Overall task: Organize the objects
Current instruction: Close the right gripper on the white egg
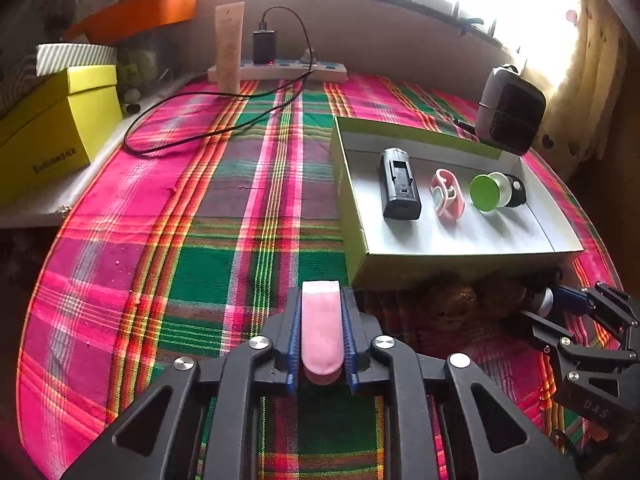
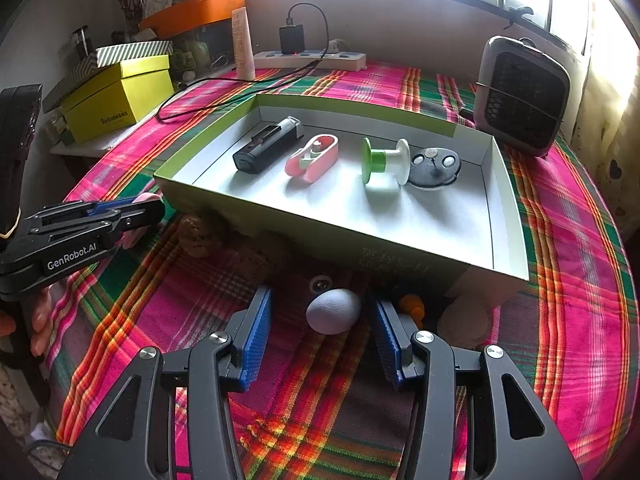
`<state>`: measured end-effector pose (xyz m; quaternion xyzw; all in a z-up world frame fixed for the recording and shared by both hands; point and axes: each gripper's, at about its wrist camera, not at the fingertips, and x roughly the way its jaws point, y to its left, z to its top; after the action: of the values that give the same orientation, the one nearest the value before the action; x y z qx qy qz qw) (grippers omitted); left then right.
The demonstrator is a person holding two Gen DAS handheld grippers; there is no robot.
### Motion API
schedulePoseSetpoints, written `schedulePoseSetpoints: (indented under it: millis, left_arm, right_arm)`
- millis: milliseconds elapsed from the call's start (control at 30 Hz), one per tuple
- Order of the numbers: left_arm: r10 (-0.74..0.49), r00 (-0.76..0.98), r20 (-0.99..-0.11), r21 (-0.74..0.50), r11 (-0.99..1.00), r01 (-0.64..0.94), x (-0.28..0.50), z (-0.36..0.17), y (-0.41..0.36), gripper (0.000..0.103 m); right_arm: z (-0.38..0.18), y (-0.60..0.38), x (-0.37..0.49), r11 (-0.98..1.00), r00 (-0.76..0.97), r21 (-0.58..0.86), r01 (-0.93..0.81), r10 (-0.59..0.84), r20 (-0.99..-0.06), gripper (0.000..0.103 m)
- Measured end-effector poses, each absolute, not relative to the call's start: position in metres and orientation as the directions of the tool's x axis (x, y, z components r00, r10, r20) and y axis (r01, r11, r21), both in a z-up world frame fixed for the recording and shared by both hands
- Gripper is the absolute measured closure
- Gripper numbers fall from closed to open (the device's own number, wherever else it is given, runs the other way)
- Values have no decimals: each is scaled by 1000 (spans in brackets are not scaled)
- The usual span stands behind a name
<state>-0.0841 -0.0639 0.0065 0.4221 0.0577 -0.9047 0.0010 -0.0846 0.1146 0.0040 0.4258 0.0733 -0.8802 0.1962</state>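
Note:
My left gripper [image 1: 322,292] is shut on a flat pink strip [image 1: 322,328], its blue pads pressed on both sides, low over the plaid cloth just left of the green tray [image 1: 460,254]. From the right wrist view, that gripper [image 2: 156,204] shows at the left with the pink tip sticking out. My right gripper [image 2: 320,296] stands open around a pale egg-shaped ball [image 2: 334,310] on the cloth, with a gap on each side. The tray [image 2: 320,236] holds a black block [image 2: 266,148], a pink clip [image 2: 312,158], a green and white spool [image 2: 384,160] and a black disc [image 2: 436,164].
Small items lie along the tray's front: a brown nut [image 2: 196,236], an orange piece [image 2: 412,306], a beige disc [image 2: 464,320]. A heater [image 2: 520,96] stands at the back right, a power strip [image 2: 312,60] with a cable at the back, a yellow box [image 2: 120,96] at the left.

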Motion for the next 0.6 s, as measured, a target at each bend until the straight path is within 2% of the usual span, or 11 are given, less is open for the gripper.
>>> schedulePoseSetpoints:
  millis: [67, 167, 333, 600]
  left_arm:
    - [49, -644, -764, -105, -993, 49, -84, 6, -64, 87]
    - [51, -645, -763, -107, -993, 47, -83, 6, -64, 87]
    - [57, -643, -763, -110, -993, 44, -79, 7, -63, 87]
    - [80, -649, -757, -125, -992, 23, -72, 10, -56, 87]
  right_arm:
    - [4, 115, -85, -913, -561, 39, 406, -283, -778, 54]
    - [4, 115, -85, -914, -564, 37, 403, -280, -777, 62]
    - [4, 115, -85, -914, -564, 37, 404, -281, -776, 65]
    - [5, 115, -83, -913, -569, 32, 406, -280, -773, 76]
